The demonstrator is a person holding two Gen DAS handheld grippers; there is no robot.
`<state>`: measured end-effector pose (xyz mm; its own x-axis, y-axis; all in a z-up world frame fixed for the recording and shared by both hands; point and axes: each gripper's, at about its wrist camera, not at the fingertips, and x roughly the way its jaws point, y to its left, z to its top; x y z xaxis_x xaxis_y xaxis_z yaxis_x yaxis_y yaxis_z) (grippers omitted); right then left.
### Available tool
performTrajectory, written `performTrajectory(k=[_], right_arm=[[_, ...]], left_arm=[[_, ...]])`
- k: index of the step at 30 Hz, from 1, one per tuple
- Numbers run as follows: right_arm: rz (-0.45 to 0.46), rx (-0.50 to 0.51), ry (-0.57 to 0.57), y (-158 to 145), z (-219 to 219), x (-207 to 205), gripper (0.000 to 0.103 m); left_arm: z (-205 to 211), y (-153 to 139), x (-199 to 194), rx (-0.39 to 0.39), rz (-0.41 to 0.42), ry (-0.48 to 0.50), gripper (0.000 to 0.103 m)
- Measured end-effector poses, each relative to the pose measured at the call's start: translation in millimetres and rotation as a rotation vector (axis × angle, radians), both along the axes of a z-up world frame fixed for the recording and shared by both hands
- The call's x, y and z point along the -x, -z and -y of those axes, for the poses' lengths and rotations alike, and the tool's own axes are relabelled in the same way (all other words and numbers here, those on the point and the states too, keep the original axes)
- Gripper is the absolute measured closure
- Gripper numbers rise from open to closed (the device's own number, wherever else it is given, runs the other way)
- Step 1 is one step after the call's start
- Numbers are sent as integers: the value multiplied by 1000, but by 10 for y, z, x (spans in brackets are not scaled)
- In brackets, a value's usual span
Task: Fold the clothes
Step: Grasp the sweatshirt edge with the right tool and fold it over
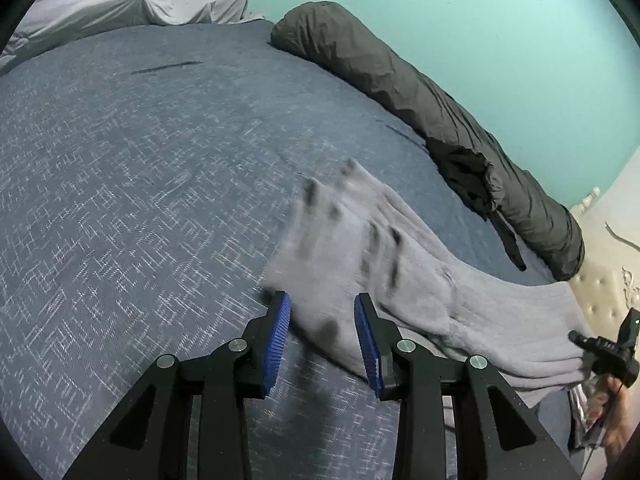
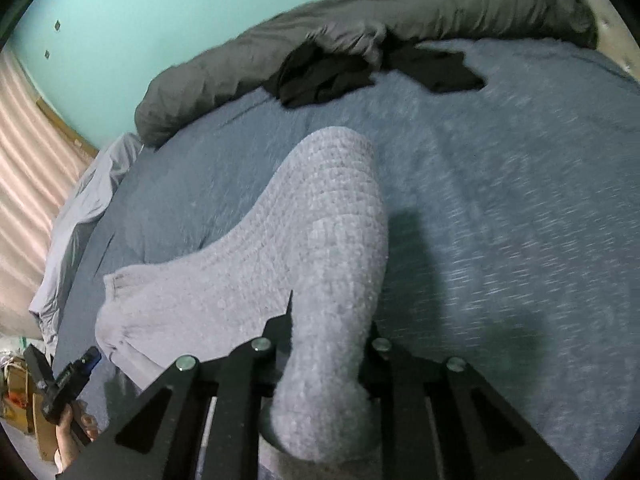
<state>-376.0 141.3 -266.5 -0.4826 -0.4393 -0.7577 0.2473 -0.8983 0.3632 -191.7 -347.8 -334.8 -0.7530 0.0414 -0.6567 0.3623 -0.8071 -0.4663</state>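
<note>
A pair of fluffy grey socks (image 1: 400,256) with dark grip dots on the soles hangs above the blue patterned bedspread (image 1: 140,160). My right gripper (image 2: 328,328) is shut on the socks (image 2: 312,240) at their cuff end, and the cloth hides both pads. In the left wrist view that gripper shows at the right edge (image 1: 608,354), held by a hand. My left gripper (image 1: 322,336) is open, its blue pads on either side of the blurred toe end without pinching it. It also shows in the right wrist view (image 2: 60,384).
A long dark grey bolster (image 1: 420,100) lies along the teal wall, with black clothes (image 2: 332,72) bunched against it. A grey pillow (image 1: 132,4) is at the bed's far end. A cream tufted headboard (image 1: 600,288) is at right. Pink curtains (image 2: 32,160) hang at left.
</note>
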Motion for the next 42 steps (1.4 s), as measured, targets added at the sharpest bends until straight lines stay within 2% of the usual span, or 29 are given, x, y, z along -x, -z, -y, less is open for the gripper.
performTrajectory(k=[4,7,12,16,19,22,23,24,25,27,28,29,31,32,33,36,38,42], right_arm=[[-23,-35,56,-231,-425,-18,87],[-27,-79,93,-297,-806,-64,87],[-10,-129,184,-158,-1512,-115,87],[1,-124,179,88,-1761,-71,86],[0,-156,165,297,-1808,-21,80],[33,-170,218,484,-1881,36,73],[30,-198,229,519,-1886,37,66],[12,-240,252,515,-1879,23,52],[-9,-284,275,507,-1870,7,48],[-56,-307,343,442,-1960,-21,44],[-57,-288,383,413,-2029,-47,44],[-60,-246,376,385,-2025,-82,44],[-68,-157,352,332,-2000,-156,45],[-72,-113,340,305,-1987,-192,50],[-71,-97,301,301,-1859,-223,60],[-67,-60,173,299,-1434,-312,76],[-44,-45,102,353,-1119,-372,84],[-10,-40,33,530,-639,-447,91]], left_arm=[[-165,-36,44,0,-5,35,66],[-289,-52,74,3,-8,64,66],[-573,-43,178,2,-3,125,66],[-851,-24,297,23,5,184,66],[-1038,10,395,36,14,226,66],[-1165,42,466,46,20,253,66],[-1202,48,490,48,20,260,66],[-1235,52,510,49,20,266,66],[-1267,55,528,50,19,272,66],[-1324,62,563,50,16,283,66],[-1347,67,581,50,15,289,66],[-1369,77,600,51,15,294,66],[-1388,105,628,49,19,301,66],[-1402,118,641,46,22,303,66],[-1407,132,652,42,23,305,66],[-1427,150,636,41,23,310,66],[-1425,157,631,36,21,310,66],[-1409,179,630,14,21,313,59]])
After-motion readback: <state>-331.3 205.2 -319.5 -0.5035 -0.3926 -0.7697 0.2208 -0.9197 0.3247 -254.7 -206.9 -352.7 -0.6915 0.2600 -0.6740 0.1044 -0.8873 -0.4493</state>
